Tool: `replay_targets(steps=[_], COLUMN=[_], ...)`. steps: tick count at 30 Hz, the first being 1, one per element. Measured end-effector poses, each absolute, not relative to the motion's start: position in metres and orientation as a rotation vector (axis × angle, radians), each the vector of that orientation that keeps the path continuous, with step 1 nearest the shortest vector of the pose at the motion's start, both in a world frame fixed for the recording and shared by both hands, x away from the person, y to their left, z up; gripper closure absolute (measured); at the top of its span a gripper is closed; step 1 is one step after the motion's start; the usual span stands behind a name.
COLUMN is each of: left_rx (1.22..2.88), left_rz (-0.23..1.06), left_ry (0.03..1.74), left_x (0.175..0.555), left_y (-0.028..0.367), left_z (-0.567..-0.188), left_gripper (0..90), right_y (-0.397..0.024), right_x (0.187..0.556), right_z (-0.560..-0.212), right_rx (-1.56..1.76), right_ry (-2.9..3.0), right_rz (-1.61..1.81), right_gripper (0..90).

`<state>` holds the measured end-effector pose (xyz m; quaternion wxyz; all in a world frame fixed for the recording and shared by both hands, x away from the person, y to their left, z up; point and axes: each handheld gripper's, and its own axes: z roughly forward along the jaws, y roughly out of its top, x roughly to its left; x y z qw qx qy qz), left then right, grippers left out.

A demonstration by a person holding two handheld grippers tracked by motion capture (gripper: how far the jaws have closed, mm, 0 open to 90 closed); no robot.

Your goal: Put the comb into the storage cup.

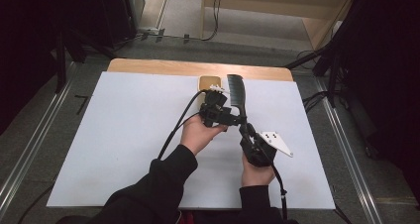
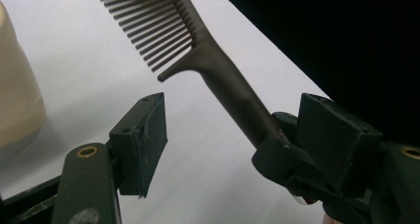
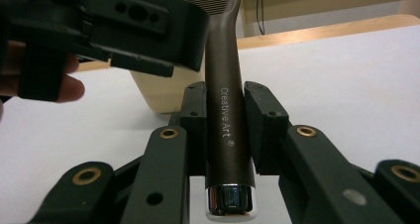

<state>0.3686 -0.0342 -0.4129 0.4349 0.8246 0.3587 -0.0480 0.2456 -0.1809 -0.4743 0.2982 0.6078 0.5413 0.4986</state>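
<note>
A dark brown comb [image 1: 236,92] with a chrome-capped handle points away from me above the white sheet. In the right gripper view my right gripper [image 3: 229,116] is shut on the comb's handle [image 3: 225,135], both pads pressing its sides; in the high view this gripper [image 1: 245,131] sits just below the comb. My left gripper [image 1: 229,117] comes in from the left at the handle. In the left gripper view its jaws [image 2: 237,122] stand wide apart, with the comb handle [image 2: 233,97] passing between them close to the right pad [image 2: 337,135]. The left pad is clear of it.
A beige container [image 1: 208,81] stands at the back of the white sheet [image 1: 124,135], just left of the comb's teeth. The sheet covers a wooden table [image 1: 198,68]. A grey three-cornered plate [image 1: 276,142] sits on the right gripper. Cables trail towards me.
</note>
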Motion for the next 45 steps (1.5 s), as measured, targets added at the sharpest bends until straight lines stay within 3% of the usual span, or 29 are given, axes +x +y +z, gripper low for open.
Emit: replay_targets(steps=[12, 22, 30, 45], left_rx=[1.992, 1.96, 1.962, 1.96], left_rz=[-0.136, -0.145, -0.132, -0.196], left_ry=[0.967, 0.985, 0.986, 0.992], left_x=[0.373, 0.373, 0.371, 0.373], left_y=[-0.04, -0.042, -0.041, -0.04], left_z=[-0.418, -0.42, -0.422, -0.426], left_gripper=[31.7, 41.7, 58.7, 65.7], right_y=[-0.175, -0.172, -0.169, -0.169], right_x=[0.244, 0.244, 0.245, 0.248], right_z=[-0.473, -0.473, -0.475, -0.479], right_rx=[1.603, 1.594, 1.602, 1.636], right_ry=[1.431, 1.43, 1.439, 1.465], right_rz=[1.351, 1.376, 1.383, 1.376], right_gripper=[70.4, 70.4, 70.4, 70.3])
